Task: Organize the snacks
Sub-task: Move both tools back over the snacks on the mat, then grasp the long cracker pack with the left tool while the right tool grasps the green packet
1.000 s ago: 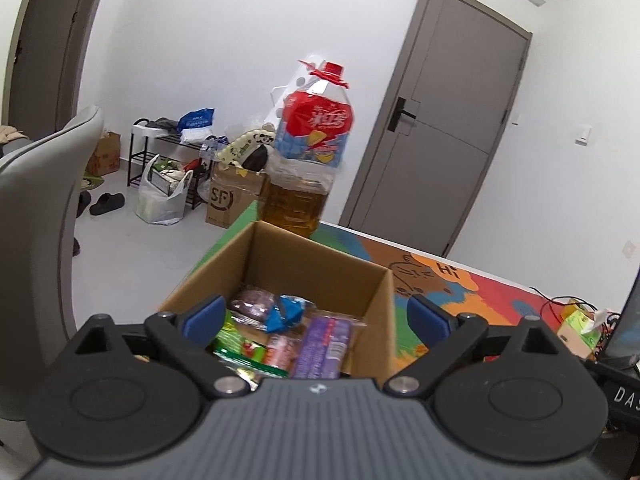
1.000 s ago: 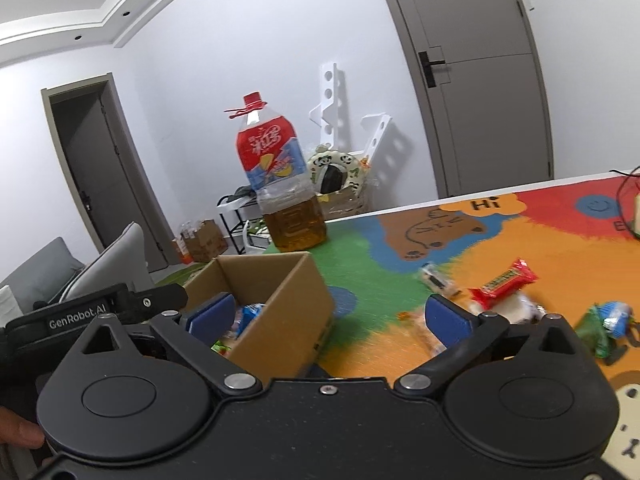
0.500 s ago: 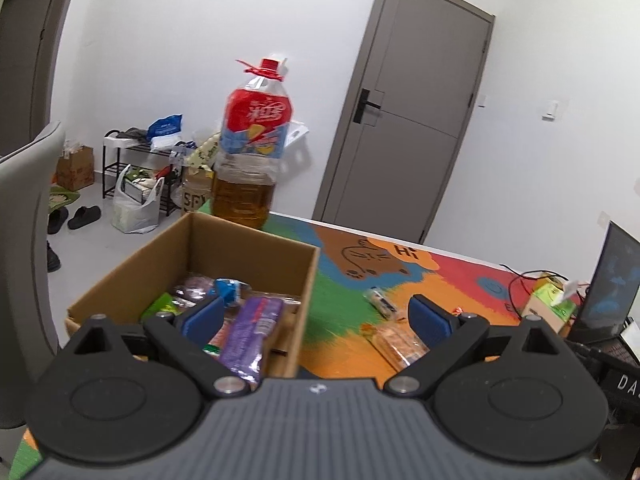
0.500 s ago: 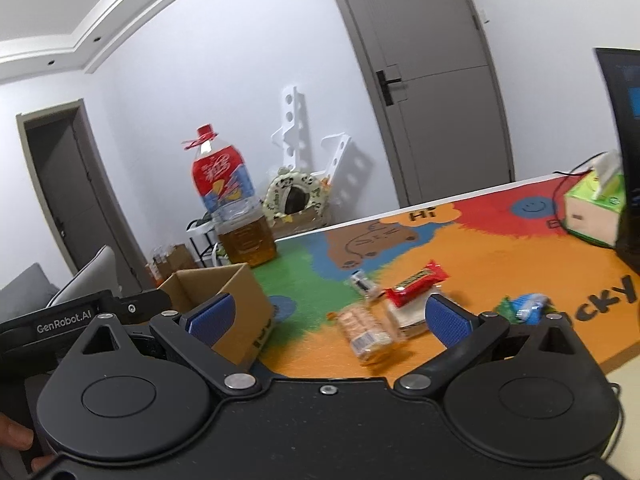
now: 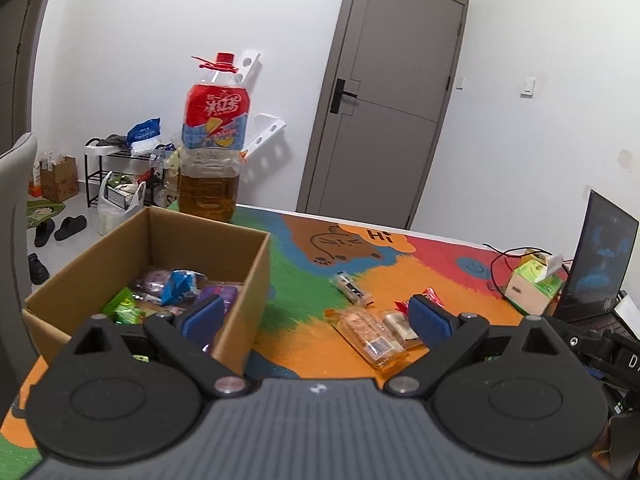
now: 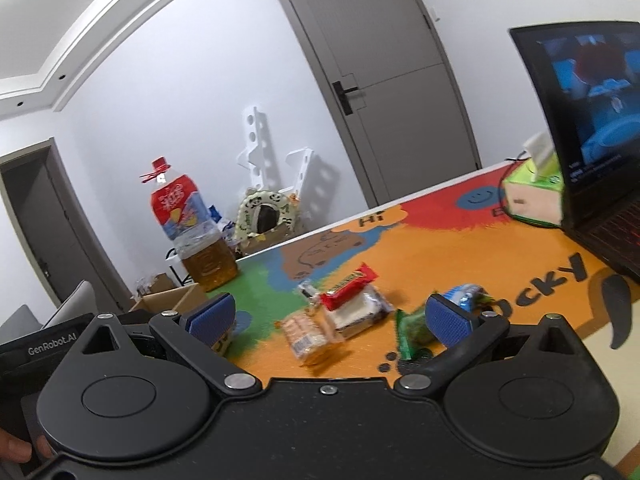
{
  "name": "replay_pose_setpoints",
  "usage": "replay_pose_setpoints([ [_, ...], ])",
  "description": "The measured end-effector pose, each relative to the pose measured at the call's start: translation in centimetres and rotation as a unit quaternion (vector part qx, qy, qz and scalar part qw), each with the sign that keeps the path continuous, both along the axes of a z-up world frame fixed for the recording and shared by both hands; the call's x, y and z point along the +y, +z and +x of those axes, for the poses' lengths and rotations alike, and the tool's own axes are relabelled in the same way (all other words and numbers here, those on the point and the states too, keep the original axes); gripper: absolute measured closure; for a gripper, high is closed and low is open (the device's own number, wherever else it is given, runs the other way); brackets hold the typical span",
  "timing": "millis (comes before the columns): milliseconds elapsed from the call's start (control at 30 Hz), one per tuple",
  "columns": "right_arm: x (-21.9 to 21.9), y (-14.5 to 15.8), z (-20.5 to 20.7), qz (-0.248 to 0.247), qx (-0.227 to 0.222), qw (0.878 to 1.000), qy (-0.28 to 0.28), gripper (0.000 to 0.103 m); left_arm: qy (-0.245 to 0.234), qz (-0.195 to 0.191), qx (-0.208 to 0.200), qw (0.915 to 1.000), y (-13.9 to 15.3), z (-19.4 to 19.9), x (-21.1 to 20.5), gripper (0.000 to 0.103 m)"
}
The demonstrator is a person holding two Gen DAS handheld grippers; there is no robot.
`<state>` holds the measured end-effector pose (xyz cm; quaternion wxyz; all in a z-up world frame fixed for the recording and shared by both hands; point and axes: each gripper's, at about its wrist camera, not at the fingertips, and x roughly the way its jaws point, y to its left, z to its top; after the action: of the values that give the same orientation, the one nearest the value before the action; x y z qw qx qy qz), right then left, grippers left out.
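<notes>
An open cardboard box stands on the colourful table mat and holds several wrapped snacks. My left gripper is open and empty, hovering near the box's right wall. Loose snacks lie on the orange patch: a clear cracker pack, a red bar on a white pack, a small dark-and-white pack, a green packet and a blue packet. My right gripper is open and empty, held above the cracker pack. The box shows at the left in the right wrist view.
A big oil bottle with a red label stands behind the box. At the table's right are a tissue box, a black cable and an open laptop. A grey chair stands left of the table.
Both grippers have swung to the right, away from the box, so the loose snacks now sit between their fingers in view. Both stayed open and empty.
</notes>
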<state>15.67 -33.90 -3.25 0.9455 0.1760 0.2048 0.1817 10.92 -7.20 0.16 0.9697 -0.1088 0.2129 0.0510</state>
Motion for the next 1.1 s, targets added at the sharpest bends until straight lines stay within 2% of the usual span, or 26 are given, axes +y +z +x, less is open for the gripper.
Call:
replay_pose_setpoints([
  [300, -1.8, -2.0, 1.3, 0.000, 0.019, 1.000, -0.021, 0.002, -0.020, -0.001, 0.000, 0.9998, -1.6, 1.7, -1.8, 0.007],
  [400, -2.1, -3.1, 2.1, -0.005, 0.032, 0.999, -0.027, 0.014, -0.024, -0.004, 0.005, 0.9997, -2.4, 2.7, -2.4, 0.008],
  [467, -2.4, -3.8, 2.8, -0.005, 0.042, 0.999, -0.034, 0.025, -0.028, -0.003, 0.008, 0.9996, -3.0, 3.5, -2.7, 0.010],
  [667, -3.0, -5.0, 5.0, 0.008, 0.063, 0.996, -0.057, 0.038, -0.031, 0.003, 0.023, 0.9992, -4.2, 6.0, -3.4, 0.016],
  [1100, -0.2, -6.6, 8.8, -0.023, 0.101, 0.994, -0.034, 0.038, -0.024, 0.006, 0.066, 0.9975, -7.3, 10.7, -4.3, 0.022],
])
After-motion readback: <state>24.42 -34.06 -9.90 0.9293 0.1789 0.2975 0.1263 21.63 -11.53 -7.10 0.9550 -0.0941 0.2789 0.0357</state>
